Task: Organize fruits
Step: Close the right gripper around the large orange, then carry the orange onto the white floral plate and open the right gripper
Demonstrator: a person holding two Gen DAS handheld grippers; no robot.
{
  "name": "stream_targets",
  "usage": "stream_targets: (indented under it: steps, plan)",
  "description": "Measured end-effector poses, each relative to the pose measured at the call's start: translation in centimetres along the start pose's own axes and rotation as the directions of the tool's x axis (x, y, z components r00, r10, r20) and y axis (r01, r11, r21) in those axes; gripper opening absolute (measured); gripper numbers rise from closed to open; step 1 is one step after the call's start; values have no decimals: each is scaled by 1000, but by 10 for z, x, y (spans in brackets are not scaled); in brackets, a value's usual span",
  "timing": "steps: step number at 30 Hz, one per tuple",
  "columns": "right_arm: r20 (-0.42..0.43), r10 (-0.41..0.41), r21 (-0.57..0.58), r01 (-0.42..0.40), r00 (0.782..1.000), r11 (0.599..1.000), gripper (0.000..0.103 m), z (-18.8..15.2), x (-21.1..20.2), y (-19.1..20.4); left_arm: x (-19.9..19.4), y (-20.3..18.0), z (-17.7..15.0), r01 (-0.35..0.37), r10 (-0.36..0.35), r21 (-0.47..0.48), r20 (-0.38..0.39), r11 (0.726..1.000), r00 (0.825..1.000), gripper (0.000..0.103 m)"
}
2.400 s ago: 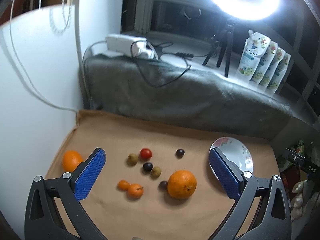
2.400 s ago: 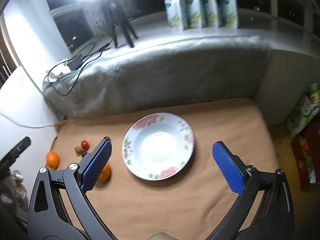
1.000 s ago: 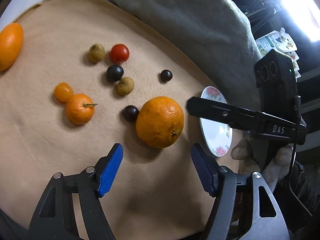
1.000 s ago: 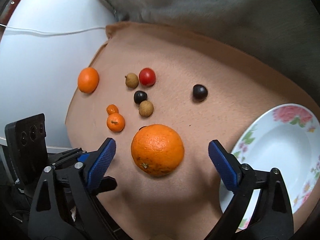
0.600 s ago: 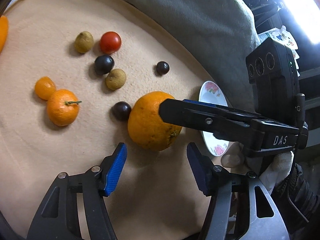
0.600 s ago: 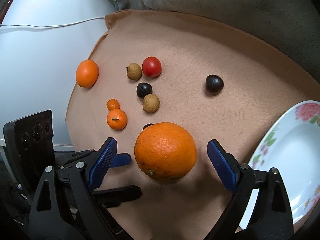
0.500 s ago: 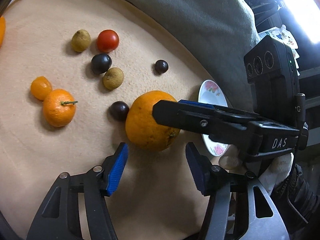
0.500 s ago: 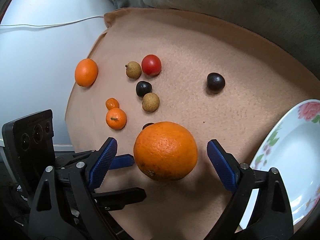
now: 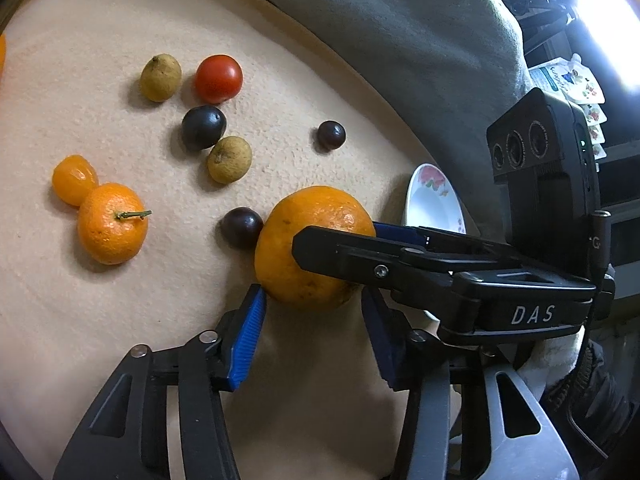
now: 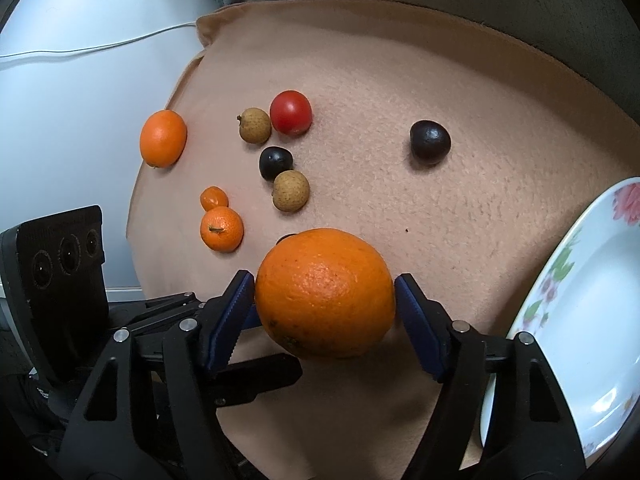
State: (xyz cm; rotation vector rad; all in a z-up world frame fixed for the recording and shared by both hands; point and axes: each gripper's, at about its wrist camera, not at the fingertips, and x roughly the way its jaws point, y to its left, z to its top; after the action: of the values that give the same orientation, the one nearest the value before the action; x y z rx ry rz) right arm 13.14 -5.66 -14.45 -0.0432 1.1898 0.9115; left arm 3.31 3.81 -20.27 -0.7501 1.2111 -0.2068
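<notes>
A big orange lies on the tan cloth; it also shows in the left wrist view. My right gripper has its blue pads against both sides of the orange. My left gripper is open just short of the orange, its fingers flanking the near side. A floral white plate sits to the right. A red tomato, dark plums, brown longans, a small tangerine and a kumquat lie beyond.
Another orange sits near the cloth's far left edge by a white wall. A grey blanket rises behind the cloth. The right tool's camera block and arm cross the left wrist view.
Both grippers came down from high over the cloth to the big orange. The right gripper's jaws closed in from wide open onto its sides. The left gripper narrowed and moved closer.
</notes>
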Motion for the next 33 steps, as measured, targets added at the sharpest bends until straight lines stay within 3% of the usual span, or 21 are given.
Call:
stream_targets:
  steps: [15, 33]
  plan:
    - [45, 8, 47, -10, 999, 999, 73, -11, -10, -2, -6, -18, -3, -100, 97, 91, 35, 991, 995, 44]
    - [140, -13, 89, 1, 990, 996, 73, -35, -49, -7, 9, -55, -2, -97, 89, 201, 47, 975, 995, 44]
